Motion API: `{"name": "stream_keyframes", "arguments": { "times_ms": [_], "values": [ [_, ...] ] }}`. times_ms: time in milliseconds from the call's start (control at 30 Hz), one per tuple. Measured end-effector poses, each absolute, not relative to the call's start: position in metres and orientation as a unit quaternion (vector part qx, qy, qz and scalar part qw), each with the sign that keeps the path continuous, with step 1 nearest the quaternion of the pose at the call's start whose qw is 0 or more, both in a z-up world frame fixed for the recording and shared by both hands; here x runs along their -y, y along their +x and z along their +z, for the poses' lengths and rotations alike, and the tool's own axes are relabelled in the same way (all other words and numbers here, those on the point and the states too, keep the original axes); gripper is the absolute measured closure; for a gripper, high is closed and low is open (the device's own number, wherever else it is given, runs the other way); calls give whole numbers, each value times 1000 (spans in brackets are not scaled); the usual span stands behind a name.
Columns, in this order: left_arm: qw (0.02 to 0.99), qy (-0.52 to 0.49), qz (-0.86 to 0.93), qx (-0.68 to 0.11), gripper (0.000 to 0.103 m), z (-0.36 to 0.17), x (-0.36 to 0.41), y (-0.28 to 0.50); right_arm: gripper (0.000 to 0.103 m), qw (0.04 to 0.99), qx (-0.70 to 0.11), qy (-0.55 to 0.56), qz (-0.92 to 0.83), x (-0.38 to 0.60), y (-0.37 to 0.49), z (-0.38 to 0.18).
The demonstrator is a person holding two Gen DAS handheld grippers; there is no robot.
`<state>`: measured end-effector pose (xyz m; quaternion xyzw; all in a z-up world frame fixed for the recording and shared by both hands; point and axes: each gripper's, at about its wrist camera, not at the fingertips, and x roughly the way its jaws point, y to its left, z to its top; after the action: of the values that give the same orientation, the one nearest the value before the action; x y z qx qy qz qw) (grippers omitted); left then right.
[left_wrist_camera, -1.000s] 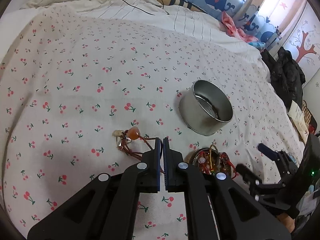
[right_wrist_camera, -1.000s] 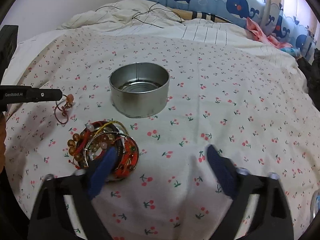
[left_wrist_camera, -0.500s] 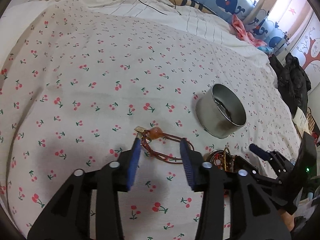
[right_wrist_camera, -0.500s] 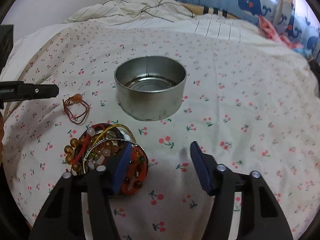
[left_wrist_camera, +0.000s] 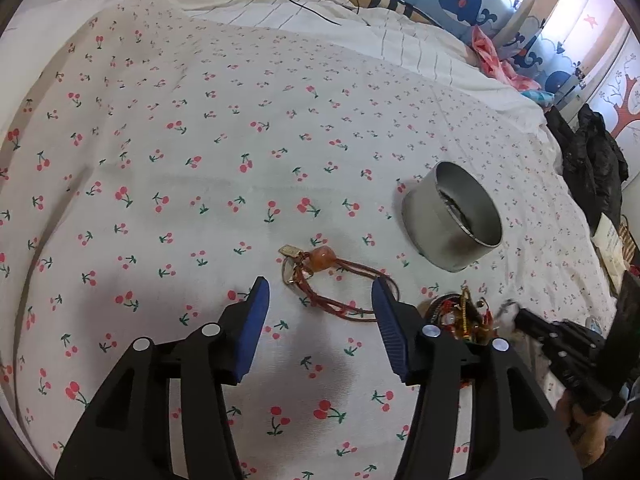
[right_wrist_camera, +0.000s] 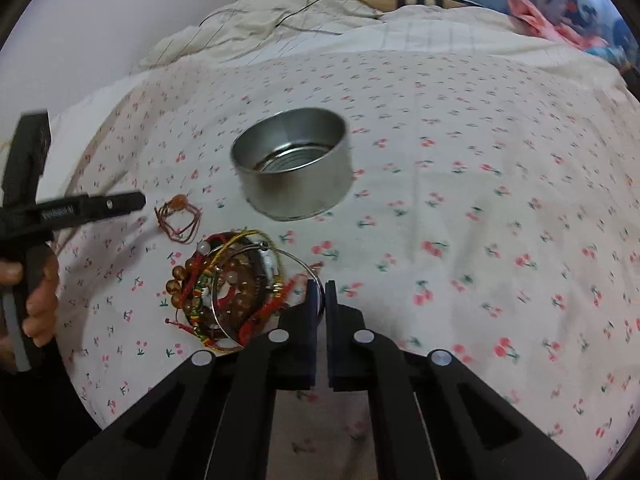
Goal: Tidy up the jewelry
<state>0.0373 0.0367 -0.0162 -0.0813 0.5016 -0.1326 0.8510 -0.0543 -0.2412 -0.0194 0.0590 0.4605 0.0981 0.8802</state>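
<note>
A red cord bracelet [left_wrist_camera: 340,292] with an orange bead lies on the cherry-print sheet between the fingers of my left gripper [left_wrist_camera: 320,300]. Its jaws are opening and the pads do not touch the cord. To the right, a pile of bead and thread bracelets [right_wrist_camera: 232,284] rests in front of a round metal tin [right_wrist_camera: 296,184]. My right gripper [right_wrist_camera: 319,292] is shut at the pile's right edge, with a thin silver bangle [right_wrist_camera: 304,266] running in between its pads. In the left wrist view the right gripper [left_wrist_camera: 520,318] reaches into the pile [left_wrist_camera: 460,320].
The tin [left_wrist_camera: 428,232] stands just beyond both bracelets. A person's hand [right_wrist_camera: 36,300] holds the left gripper's handle at the left. Rumpled bedding and a thin dark cable [right_wrist_camera: 312,20] lie far back. Dark clothes [left_wrist_camera: 592,160] sit beside the bed at right.
The left gripper went from shut to open, and the red cord bracelet now lies loose between its fingers. The right gripper closed from wide open to shut at the pile's edge.
</note>
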Motion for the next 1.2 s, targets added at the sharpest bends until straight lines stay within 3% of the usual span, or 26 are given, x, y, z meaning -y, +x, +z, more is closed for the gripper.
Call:
{"name": "stream_keyframes", "arguments": {
  "times_ms": [333, 433, 467, 500, 533, 567, 733, 1000, 1200],
  "values": [
    [840, -81, -83, -530, 31, -49, -39, 56, 98, 877, -472, 60, 65, 255, -49, -25],
    [844, -48, -76, -529, 27, -57, -26, 60, 91, 867, -490, 69, 54, 260, -43, -38],
    [848, -27, -77, -524, 34, -59, -19, 59, 90, 865, -493, 69, 53, 261, -41, -41],
    [849, -14, -79, -523, 56, -59, -16, 59, 90, 863, -497, 67, 55, 260, -40, -44],
    [851, -4, -81, -519, 66, -58, -13, 58, 90, 863, -499, 63, 56, 258, -39, -45],
    [850, -5, -89, -519, 85, -57, -13, 57, 90, 862, -500, 57, 58, 256, -39, -45],
    [853, -30, -125, -506, 85, -40, -16, 51, 99, 869, -489, 32, 67, 245, -44, -38],
    [874, -58, -193, -442, 85, 17, -16, 26, 99, 899, -414, 110, 96, 258, -57, 12],
    [866, -81, -246, -428, 85, 45, 17, 29, 99, 916, -380, 98, 82, 252, -46, 44]
  ]
}}
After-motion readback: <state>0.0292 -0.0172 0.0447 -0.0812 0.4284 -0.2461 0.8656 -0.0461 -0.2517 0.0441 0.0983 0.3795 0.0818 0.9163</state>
